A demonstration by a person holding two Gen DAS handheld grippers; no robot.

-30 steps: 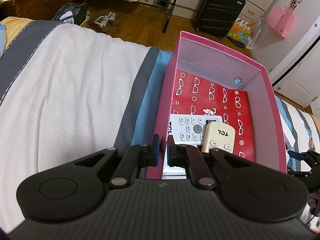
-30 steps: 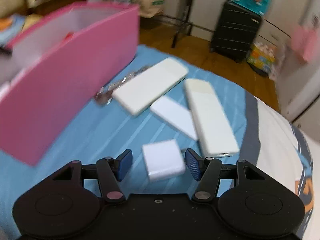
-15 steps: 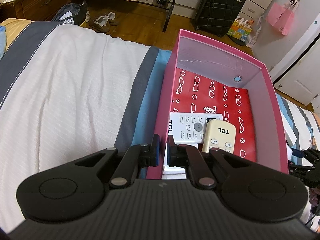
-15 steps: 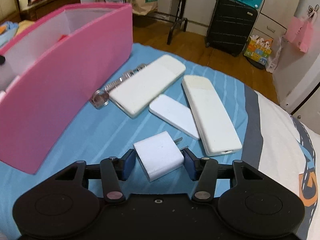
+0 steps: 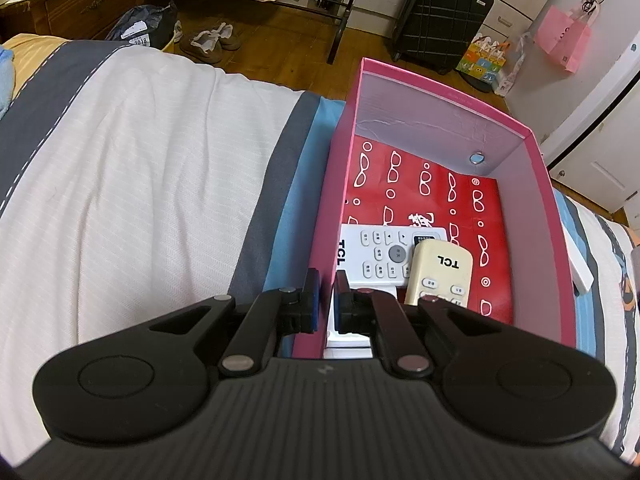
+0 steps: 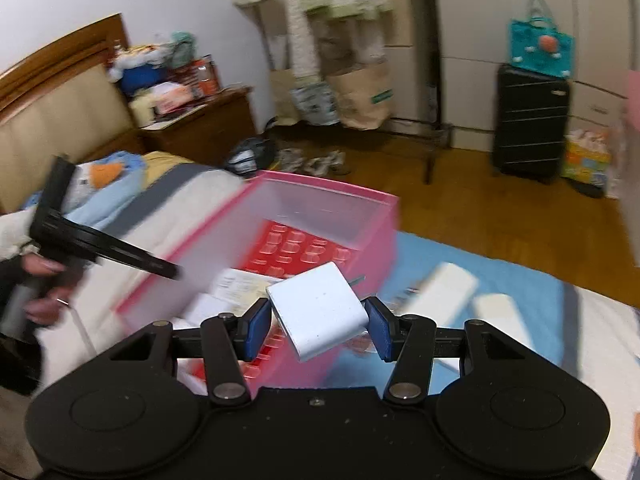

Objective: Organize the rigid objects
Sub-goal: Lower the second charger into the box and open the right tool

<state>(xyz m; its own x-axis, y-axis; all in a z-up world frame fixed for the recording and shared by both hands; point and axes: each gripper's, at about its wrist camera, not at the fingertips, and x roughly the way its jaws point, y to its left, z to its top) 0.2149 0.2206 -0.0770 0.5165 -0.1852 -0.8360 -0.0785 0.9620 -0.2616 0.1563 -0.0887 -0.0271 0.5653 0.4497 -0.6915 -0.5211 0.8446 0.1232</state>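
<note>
A pink box lies on the bed, with a red patterned bottom. Inside it lie a white TCL remote and a cream TCL remote. My left gripper is shut on the box's left wall near the front corner. My right gripper is shut on a white plug adapter and holds it in the air above the box's near right corner. The left gripper also shows at the left of the right wrist view.
Two white slab-shaped objects lie on the blue sheet right of the box. One white slab shows past the box's right wall. The white and grey striped bedding spreads to the left. A black suitcase stands on the floor beyond.
My right gripper has lifted the white plug adapter off the blue sheet and swung left and up, over the pink box. My left gripper still holds the box wall.
</note>
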